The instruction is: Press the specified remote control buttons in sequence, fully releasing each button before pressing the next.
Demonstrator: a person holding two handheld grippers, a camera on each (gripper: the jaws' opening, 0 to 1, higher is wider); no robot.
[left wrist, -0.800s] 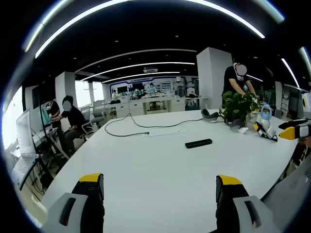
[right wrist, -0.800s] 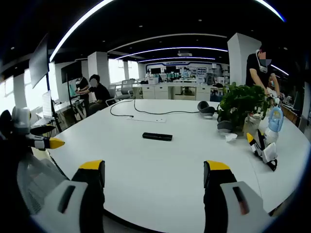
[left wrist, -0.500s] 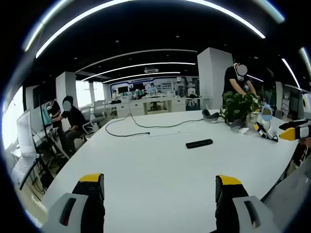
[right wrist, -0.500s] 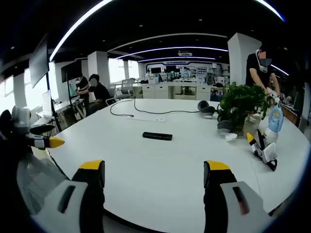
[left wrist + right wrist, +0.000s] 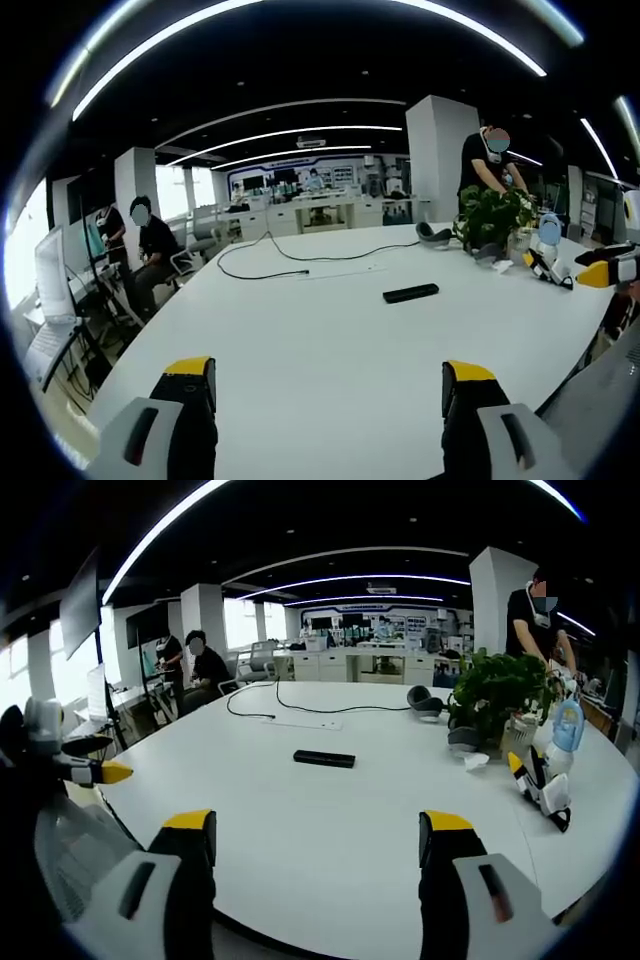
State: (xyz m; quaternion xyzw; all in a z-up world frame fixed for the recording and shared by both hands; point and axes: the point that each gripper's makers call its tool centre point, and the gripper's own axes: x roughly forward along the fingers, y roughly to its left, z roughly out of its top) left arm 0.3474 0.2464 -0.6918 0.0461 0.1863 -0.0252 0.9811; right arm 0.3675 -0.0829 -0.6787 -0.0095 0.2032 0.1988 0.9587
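Left gripper (image 5: 325, 385) and right gripper (image 5: 312, 840) both spread wide, empty, yellow-tipped, poised over smooth white table (image 5: 330, 820), with slim black matte remote (image 5: 323, 759) lying flat at 12 o'clock.

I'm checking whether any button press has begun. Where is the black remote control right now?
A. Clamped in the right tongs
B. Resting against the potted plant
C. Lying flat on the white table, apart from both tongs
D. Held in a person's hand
C: the remote control lies flat on the bare white table, well ahead of the open right tongs and the open left tongs, touching neither.
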